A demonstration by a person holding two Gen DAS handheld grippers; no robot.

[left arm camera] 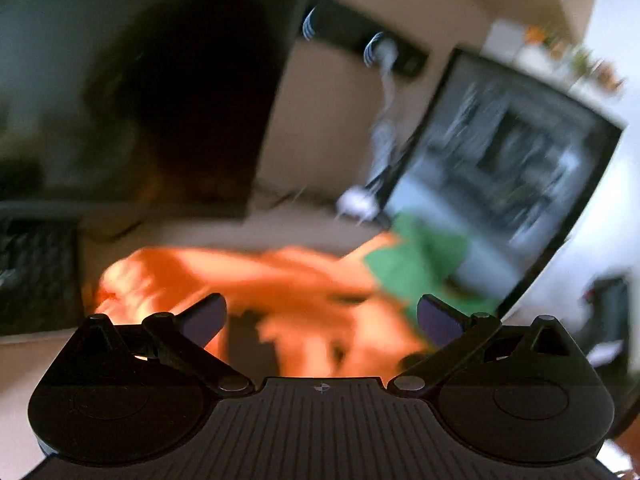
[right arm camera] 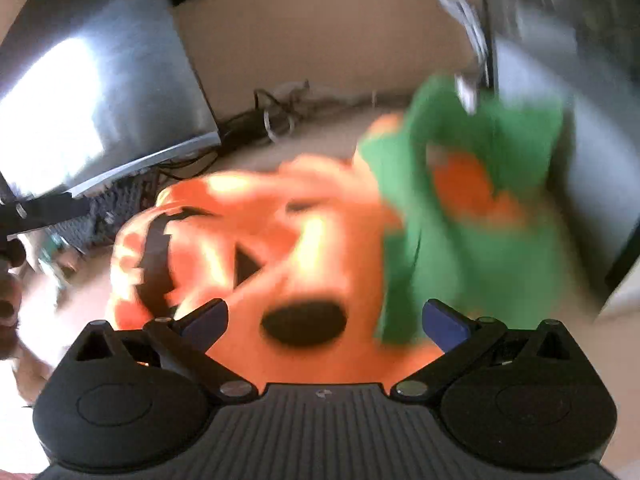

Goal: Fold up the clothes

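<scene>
An orange garment (right arm camera: 280,216) with black pumpkin-face patches and a green collar part (right arm camera: 480,248) lies crumpled on a beige desk. Both views are motion-blurred. My right gripper (right arm camera: 326,316) is open, its dark blue pads spread wide just in front of a black oval patch on the cloth. In the left wrist view the same orange garment (left arm camera: 248,276) and its green part (left arm camera: 416,268) lie ahead. My left gripper (left arm camera: 322,316) is open above the cloth's near edge, nothing between its fingers.
A dark monitor (left arm camera: 208,80) stands at the left and a second monitor (left arm camera: 508,176) at the right. A keyboard (left arm camera: 36,272) lies at the far left. Cables (right arm camera: 272,116) trail along the desk's back by the beige wall. A hand (right arm camera: 10,280) shows at the left edge.
</scene>
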